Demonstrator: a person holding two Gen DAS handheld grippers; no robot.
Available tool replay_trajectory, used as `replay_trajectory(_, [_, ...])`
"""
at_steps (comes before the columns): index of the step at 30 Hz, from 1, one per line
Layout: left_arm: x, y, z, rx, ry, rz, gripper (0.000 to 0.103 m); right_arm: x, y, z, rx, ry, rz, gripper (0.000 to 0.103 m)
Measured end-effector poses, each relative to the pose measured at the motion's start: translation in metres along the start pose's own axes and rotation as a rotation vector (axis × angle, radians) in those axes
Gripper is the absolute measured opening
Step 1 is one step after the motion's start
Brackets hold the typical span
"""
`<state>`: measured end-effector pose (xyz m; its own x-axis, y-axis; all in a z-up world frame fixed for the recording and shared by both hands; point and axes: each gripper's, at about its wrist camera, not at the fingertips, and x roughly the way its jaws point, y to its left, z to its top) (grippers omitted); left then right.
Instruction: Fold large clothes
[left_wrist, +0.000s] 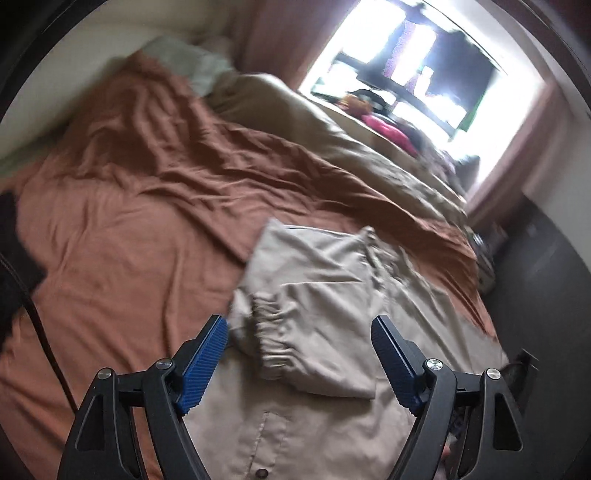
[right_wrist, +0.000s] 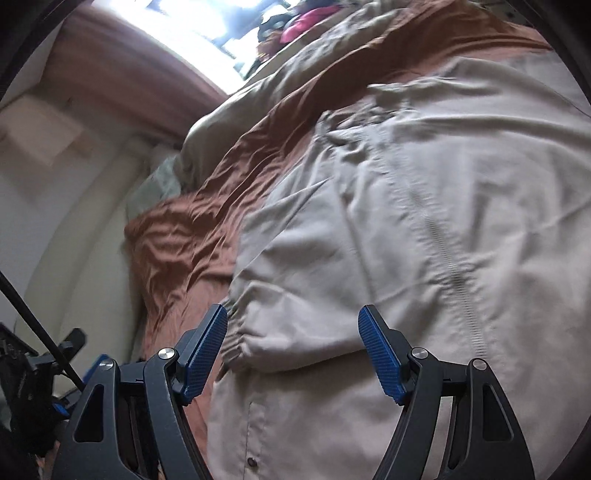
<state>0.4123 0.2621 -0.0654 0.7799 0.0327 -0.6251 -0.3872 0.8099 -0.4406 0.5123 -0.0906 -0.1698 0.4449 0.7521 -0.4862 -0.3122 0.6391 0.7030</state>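
Lying on the bed (left_wrist: 110, 221) (rust sheet) – beige jacket (left_wrist: 314, 295); left gripper (left_wrist: 299, 343), right gripper (right_wrist: 291, 332) wide, empty.

A beige jacket (left_wrist: 314, 295) is lying spread on the rust-brown bedsheet (left_wrist: 129, 206) — its elastic-cuffed sleeve (left_wrist: 273, 332) folding across the front, just ahead of the left gripper (left_wrist: 299, 328).

The left gripper (left_wrist: 299, 332) and the right gripper (right_wrist: 293, 323) look alike: black, angular arms with triangular cut-outs, round silver screws at the pivots, and ribbed blue pads (left_wrist: 205, 363) lining the inner face of each finger.
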Motion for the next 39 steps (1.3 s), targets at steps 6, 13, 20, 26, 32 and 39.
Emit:
replay_trajectory(6, [0.020,0.043,-0.017,-0.056,-0.004,0.081,0.074,0.024,0.039,-0.012,-0.152,0.052,-0.051,0.072])
replay_trajectory(13, [0.031,0.094,-0.031,-0.178,0.016,0.064,0.067,0.069,0.092,-0.033,-0.377,0.091,-0.124,0.072])
replay_trajectory(20, [0.028,0.139,-0.038,-0.310,-0.002,0.154,0.067,0.124,0.122,-0.044,-0.474,0.150,-0.192,0.072])
replay_trajectory(26, [0.013,0.172,-0.039,-0.423,-0.040,0.167,0.067,0.169,0.135,-0.058,-0.536,0.237,-0.298,0.072])
replay_trajectory(32, [0.018,0.169,-0.041,-0.416,-0.020,0.147,0.067,0.189,0.132,-0.064,-0.582,0.244,-0.429,0.049])
replay_trajectory(39, [0.036,0.141,-0.040,-0.335,0.016,0.126,0.067,0.145,0.112,-0.031,-0.419,0.191,-0.277,0.010])
